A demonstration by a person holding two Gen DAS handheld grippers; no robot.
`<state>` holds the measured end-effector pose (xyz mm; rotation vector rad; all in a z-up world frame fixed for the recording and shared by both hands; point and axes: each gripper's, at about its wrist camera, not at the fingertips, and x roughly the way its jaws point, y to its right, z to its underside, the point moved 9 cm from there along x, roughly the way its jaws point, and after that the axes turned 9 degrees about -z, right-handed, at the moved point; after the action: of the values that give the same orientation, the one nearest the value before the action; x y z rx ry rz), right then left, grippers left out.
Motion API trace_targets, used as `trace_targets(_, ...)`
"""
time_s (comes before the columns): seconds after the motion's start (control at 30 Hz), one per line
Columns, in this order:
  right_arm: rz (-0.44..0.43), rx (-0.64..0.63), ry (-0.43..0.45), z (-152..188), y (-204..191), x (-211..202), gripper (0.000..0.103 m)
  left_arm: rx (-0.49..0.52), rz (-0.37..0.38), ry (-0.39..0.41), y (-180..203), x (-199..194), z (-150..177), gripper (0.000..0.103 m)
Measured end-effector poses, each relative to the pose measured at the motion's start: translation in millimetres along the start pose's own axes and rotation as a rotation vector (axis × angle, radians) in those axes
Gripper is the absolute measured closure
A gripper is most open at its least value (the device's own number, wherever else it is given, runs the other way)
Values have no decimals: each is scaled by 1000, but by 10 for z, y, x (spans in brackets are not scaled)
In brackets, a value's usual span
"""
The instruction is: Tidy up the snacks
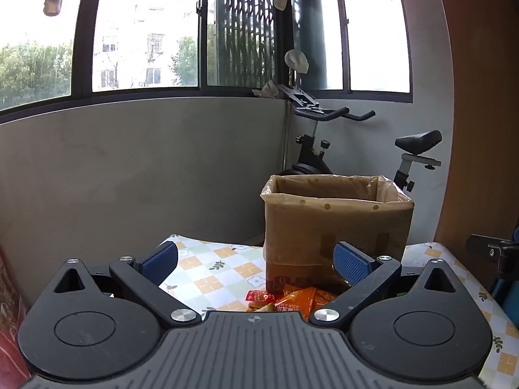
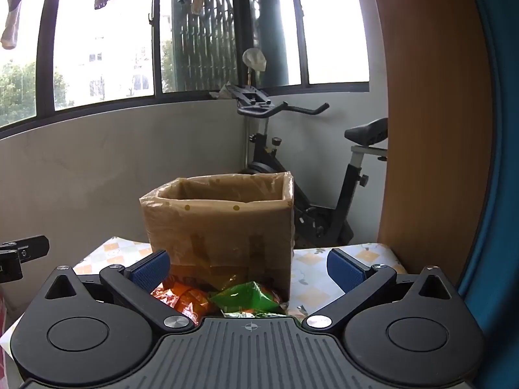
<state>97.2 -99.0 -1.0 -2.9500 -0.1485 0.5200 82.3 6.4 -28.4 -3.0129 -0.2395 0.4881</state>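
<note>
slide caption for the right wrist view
Open right hand-held gripper above snack packets before a plastic-lined cardboard box.

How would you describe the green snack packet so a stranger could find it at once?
Start at the tall cardboard box lined with plastic on the checked tablecloth. At its near foot lies a heap of packets; the green snack packet is the only green one, right of the orange packet.

Box [image 2: 220, 227] interior, snack packets [image 2: 227, 300] partly hidden
</note>
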Motion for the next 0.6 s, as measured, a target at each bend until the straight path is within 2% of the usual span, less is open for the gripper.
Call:
trace_targets(0.1,2,-21,18,101,-53,45,0,-7,2,-6,-24,23,-11,0)
trace_targets(0.6,-4,-19,31,105,-89,55,0,0,20,12,31,-44,10,0)
